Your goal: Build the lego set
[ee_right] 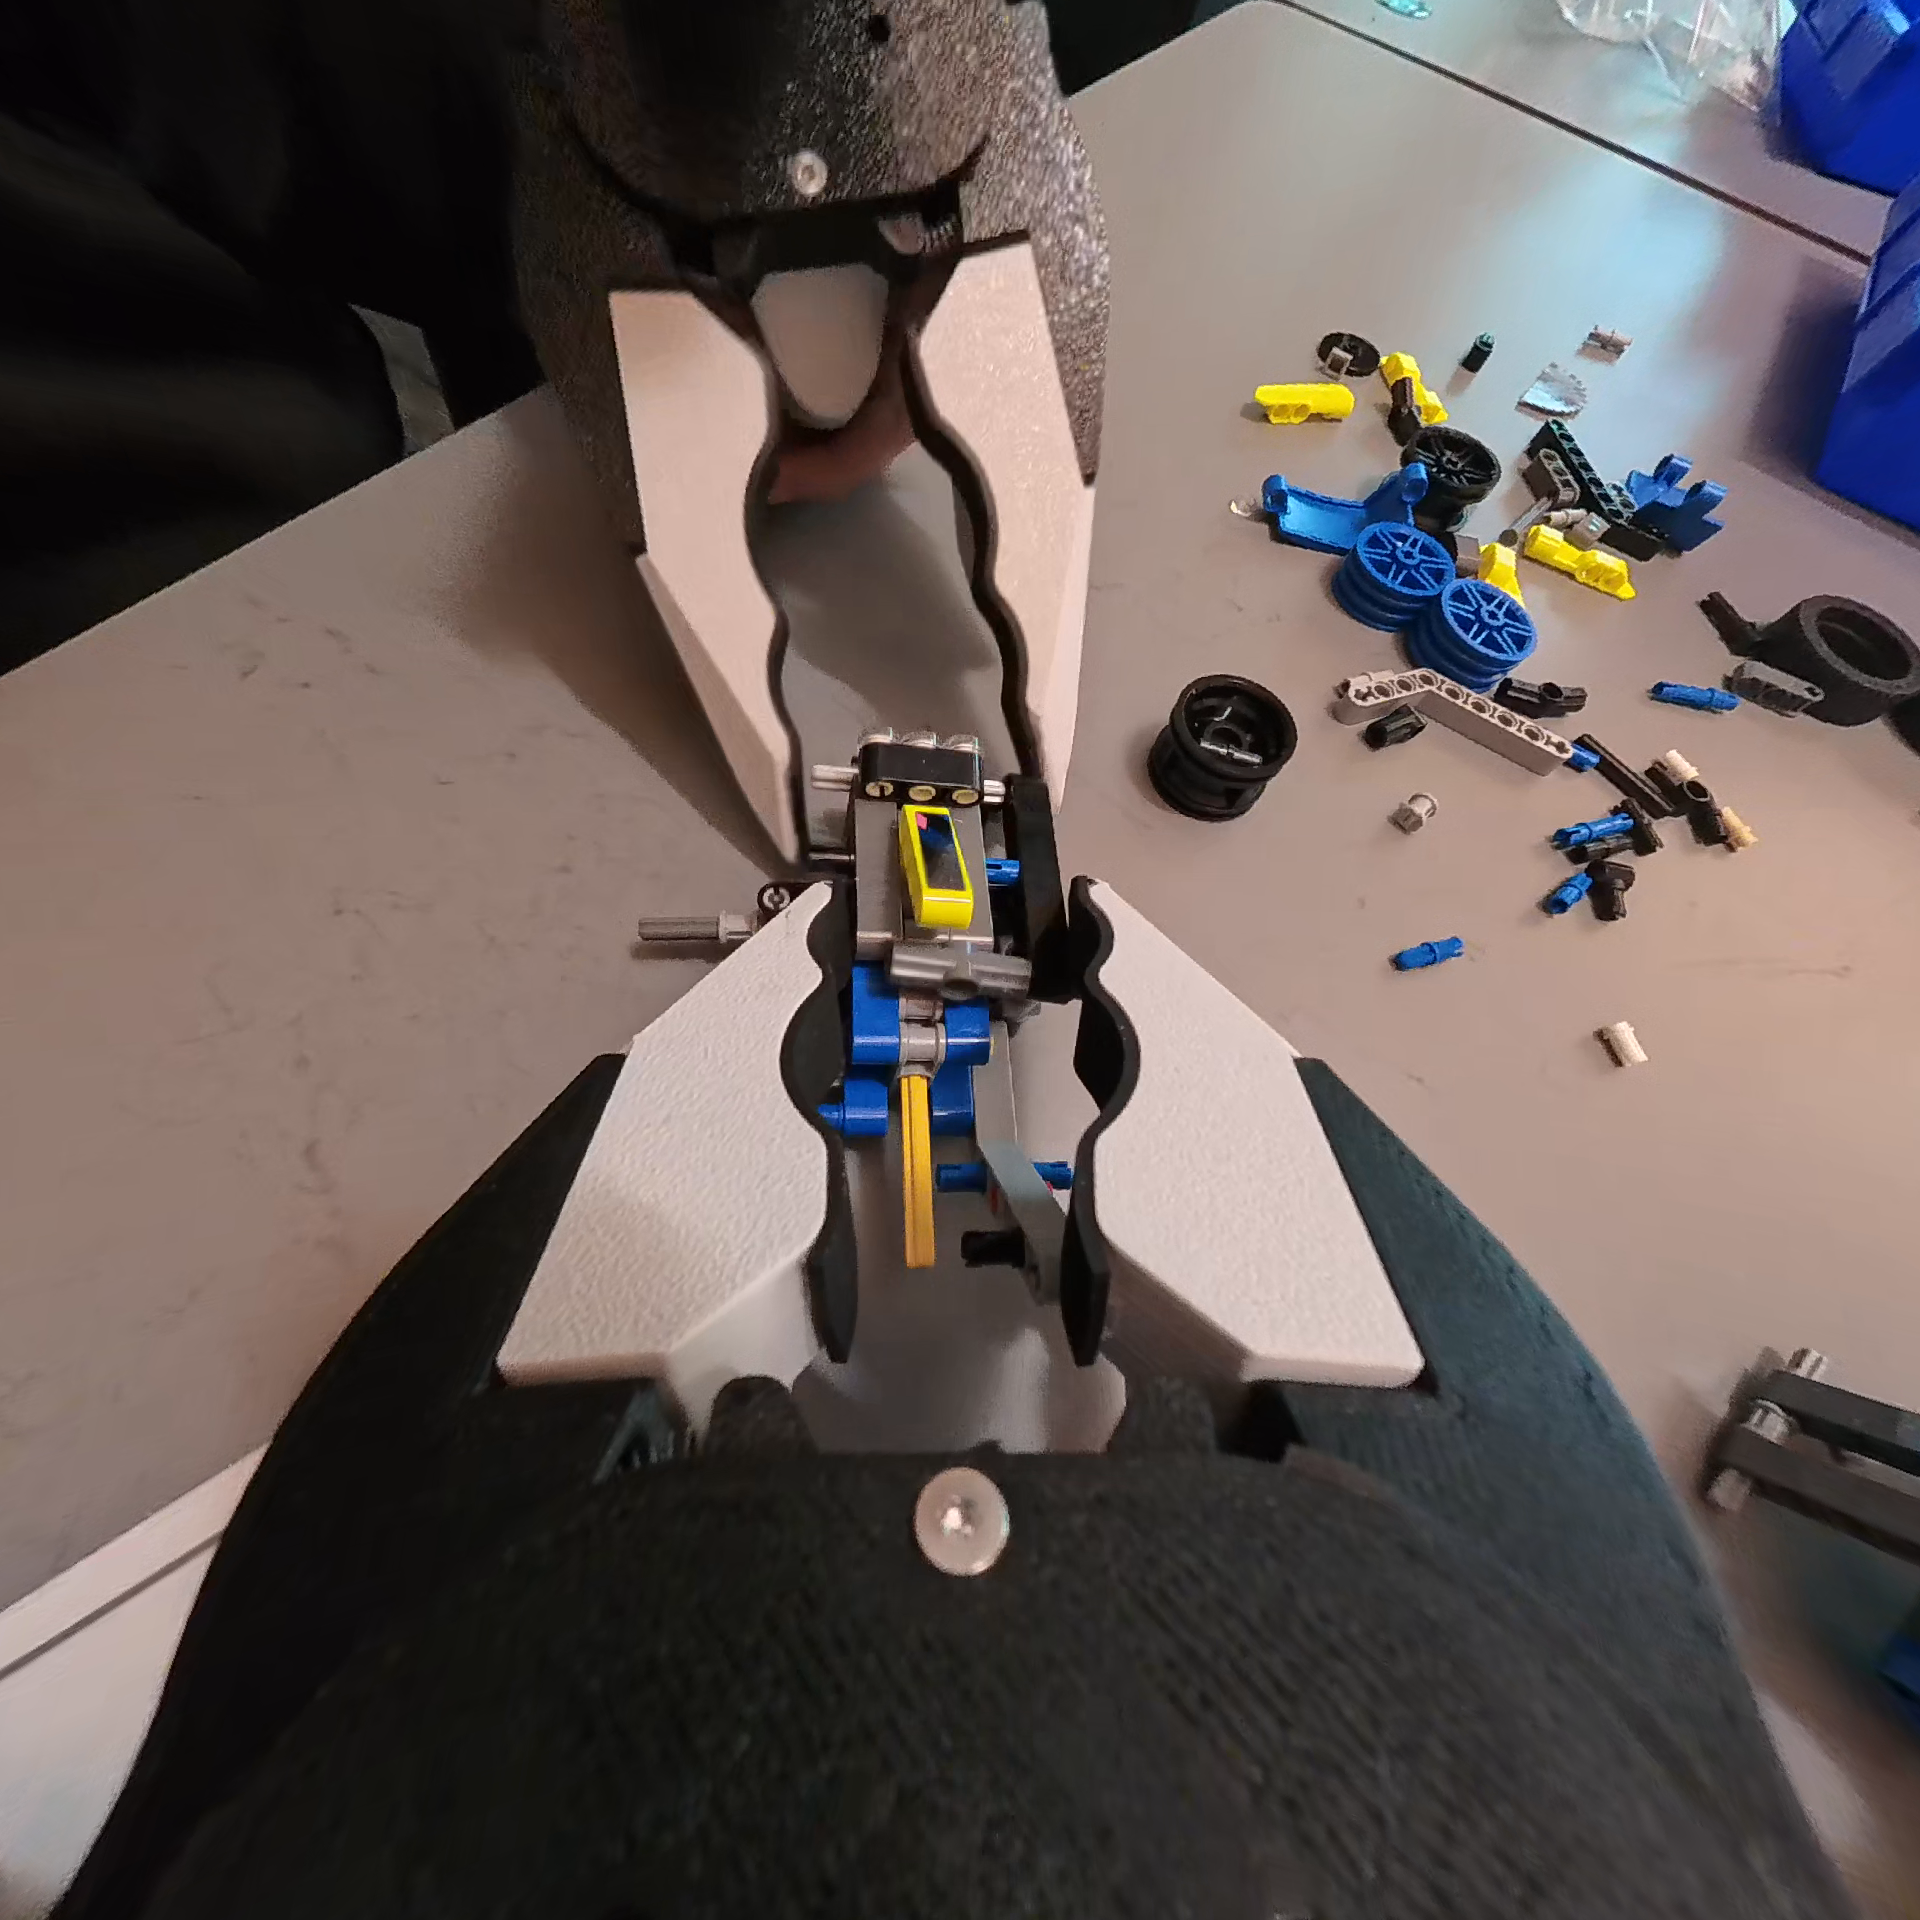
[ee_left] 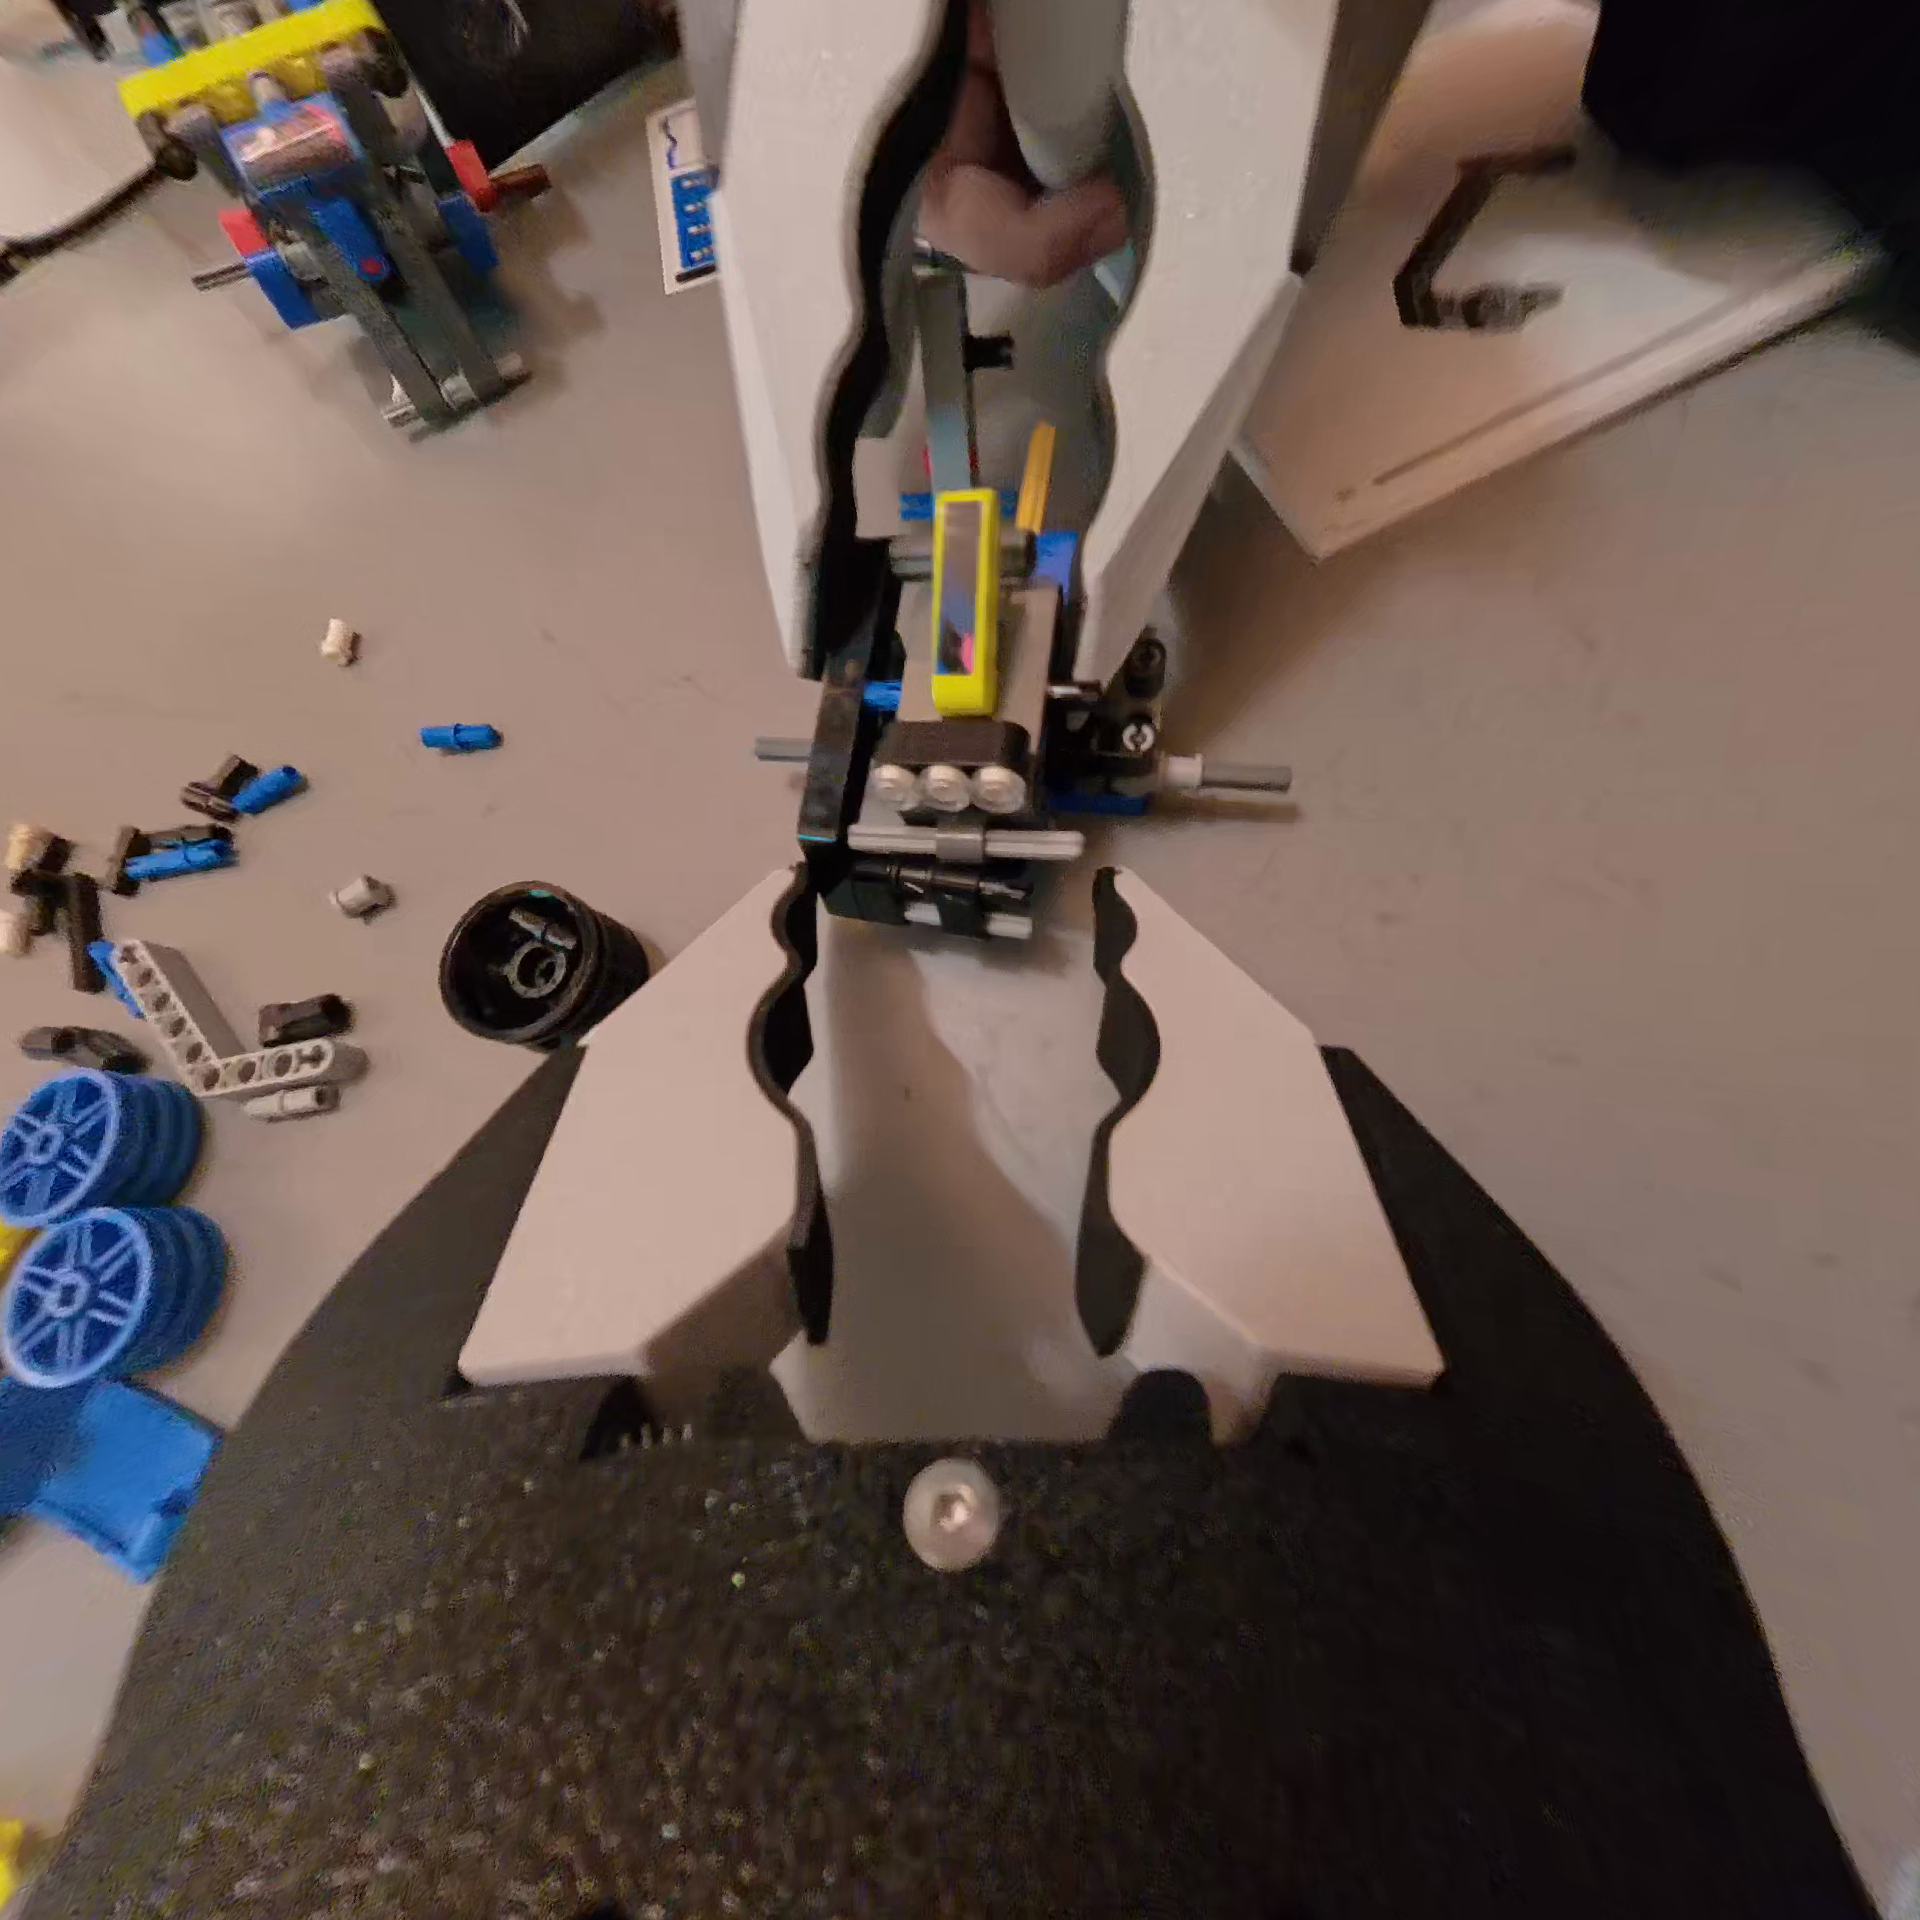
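A small brick-built model (ee_right: 914,1049) of blue, grey and black parts with a yellow sloped brick (ee_right: 940,868) on top sits on the grey table (ee_right: 312,831). My right gripper (ee_right: 954,891) is shut on it, with one pad against the blue and grey body and the other against its black side beam. In the left wrist view the model (ee_left: 966,748) stands between the right gripper's fingers (ee_left: 1174,416). My left gripper (ee_left: 951,883) is open at the model's front end. One fingertip is beside the black beam, the other stands clear. The left gripper also shows in the right wrist view (ee_right: 914,816).
A black wheel hub (ee_left: 530,966) lies close left of my left gripper. Blue wheels (ee_left: 94,1226), a grey angled beam (ee_left: 208,1039) and loose pins (ee_left: 457,738) lie farther left. Another built assembly (ee_left: 312,208) stands at the far left. Blue bins (ee_right: 1860,104) stand at the table's far side. My two grippers' fingertips are within a few centimetres of each other. From the left gripper's tips to the black wheel hub (ee_left: 530,966) is close to 5 centimetres. My right wrist view (ee_right: 1227,713) looks at it from another angle.
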Demonstrator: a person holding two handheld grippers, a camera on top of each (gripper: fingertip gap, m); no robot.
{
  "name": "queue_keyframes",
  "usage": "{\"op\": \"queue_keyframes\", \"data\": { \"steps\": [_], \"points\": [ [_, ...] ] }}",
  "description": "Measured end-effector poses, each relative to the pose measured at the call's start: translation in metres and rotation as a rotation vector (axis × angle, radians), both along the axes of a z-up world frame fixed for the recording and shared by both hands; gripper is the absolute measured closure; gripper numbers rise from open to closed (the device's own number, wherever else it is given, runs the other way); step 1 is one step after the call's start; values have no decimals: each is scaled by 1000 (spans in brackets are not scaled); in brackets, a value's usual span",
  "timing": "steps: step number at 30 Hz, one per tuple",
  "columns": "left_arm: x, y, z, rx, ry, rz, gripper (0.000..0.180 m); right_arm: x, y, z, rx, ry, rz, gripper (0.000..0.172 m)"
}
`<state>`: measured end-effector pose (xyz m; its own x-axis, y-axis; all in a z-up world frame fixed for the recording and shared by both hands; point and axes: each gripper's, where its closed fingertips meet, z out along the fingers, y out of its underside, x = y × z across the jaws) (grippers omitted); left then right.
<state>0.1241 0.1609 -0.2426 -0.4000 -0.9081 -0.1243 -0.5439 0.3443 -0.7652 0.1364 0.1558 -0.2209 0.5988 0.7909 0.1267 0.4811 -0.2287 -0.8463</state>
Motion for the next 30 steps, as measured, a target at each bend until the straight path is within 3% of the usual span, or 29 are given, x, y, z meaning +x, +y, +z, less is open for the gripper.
{"op": "queue_keyframes", "data": {
  "steps": [4, 10, 12, 30],
  "points": [
    [0, 0, 12, -8, -82, 18, 136, 3, -2, 0, -8, 2, -5, 132],
    [-10, 1, -3, 60, 0, 61, 146, 3, -1, 0, -3, 15, -15, 132],
    [-11, -3, 2, 63, -35, 50, 149, 4, -1, 0, 4, 19, -12, 132],
    [-10, -9, 0, 33, -10, -4, 147, 6, -1, 0, 0, 21, -23, 131]
  ]
}}
